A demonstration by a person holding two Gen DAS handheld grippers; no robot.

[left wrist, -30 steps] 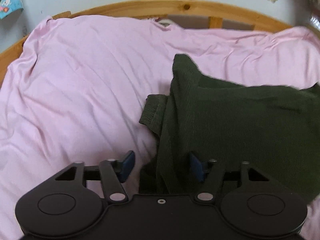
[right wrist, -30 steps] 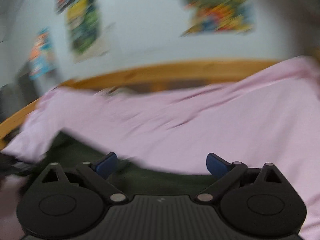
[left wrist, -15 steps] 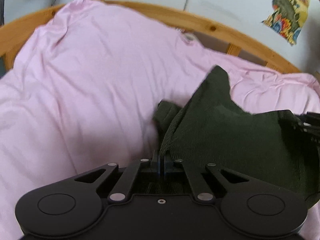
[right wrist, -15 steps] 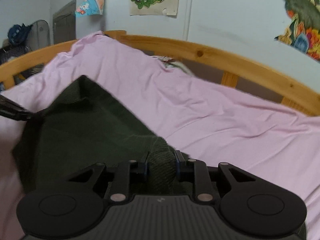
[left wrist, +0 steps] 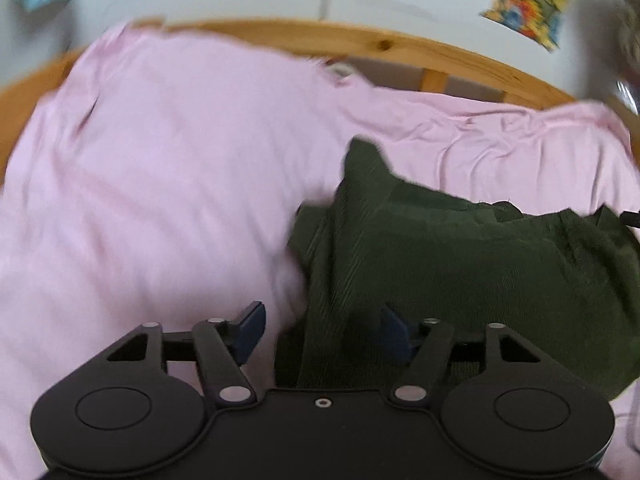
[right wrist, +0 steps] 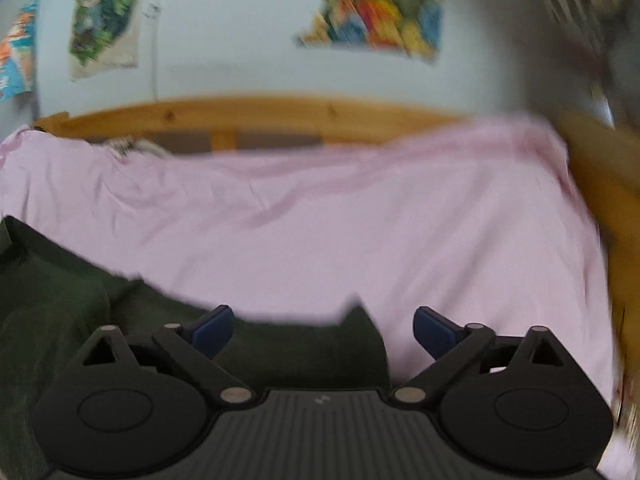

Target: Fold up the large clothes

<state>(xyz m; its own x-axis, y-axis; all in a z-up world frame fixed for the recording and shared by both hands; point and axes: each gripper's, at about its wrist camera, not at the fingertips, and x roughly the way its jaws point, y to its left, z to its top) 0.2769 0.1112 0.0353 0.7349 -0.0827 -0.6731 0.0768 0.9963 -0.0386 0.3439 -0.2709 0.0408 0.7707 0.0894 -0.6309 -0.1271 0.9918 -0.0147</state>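
Green ribbed sweater [left wrist: 460, 248] lies partly folded on the pink bed sheet [left wrist: 168, 168]; left tongs [left wrist: 320, 332] and right tongs [right wrist: 324, 330] are opening, gripping nothing; more folds probably remain.

We're getting soft, even daylight with barely a shadow, both views smeared by motion blur, worst on the wall posters [right wrist: 372, 20] and the bed frame [right wrist: 248, 114], which the fisheye bows at the edges.
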